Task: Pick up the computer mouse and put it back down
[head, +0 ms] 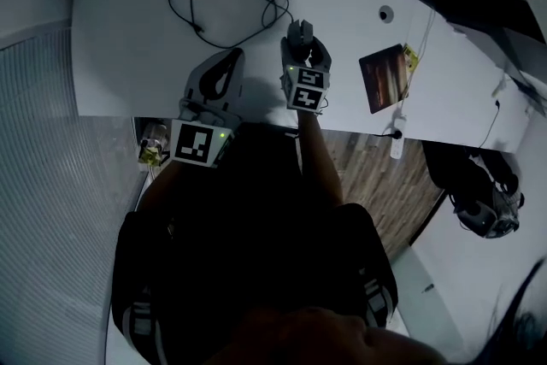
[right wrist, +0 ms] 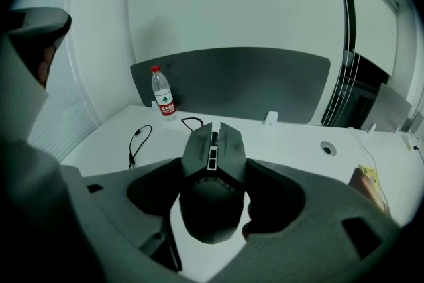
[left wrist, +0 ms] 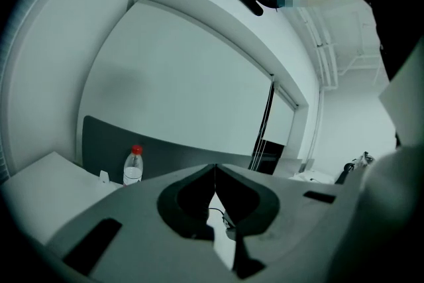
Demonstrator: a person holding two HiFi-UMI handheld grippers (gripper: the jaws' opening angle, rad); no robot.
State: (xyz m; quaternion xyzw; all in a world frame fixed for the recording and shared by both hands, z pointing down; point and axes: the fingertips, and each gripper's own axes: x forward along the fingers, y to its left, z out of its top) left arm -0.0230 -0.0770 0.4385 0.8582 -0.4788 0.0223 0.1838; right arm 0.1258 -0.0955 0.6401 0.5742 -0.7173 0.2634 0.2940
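1. Left gripper point(head: 229, 57): I am holding it over the near part of the white table point(head: 120, 38), just left of the other tool. Its jaws are pressing together at the tips, and nothing is sitting between them.

2. Right gripper point(head: 299, 43): I am holding it slightly farther in, pointing at the far edge. Its jaws are spreading only as wide as the dark computer mouse point(right wrist: 212, 202) and are pinching it on both flanks. The mouse's angular front is projecting beyond the jaw tips, toward the far side. I cannot tell whether the mouse is touching the tabletop or is raised off it.

3. Mouse cord point(head: 273, 4): it is running from the front of the mouse toward the far edge and looping there.

4. Loose black cable point(head: 184, 8): it is lying farther left, well apart from both grippers.

5. Brown rectangular pad point(head: 386, 77): it is lying to the right, near the table's near edge.

6. Container: a clear plastic bottle point(right wrist: 162, 95) with a red cap is standing upright at the far edge. Its content is looking clear; I cannot read the fill level.
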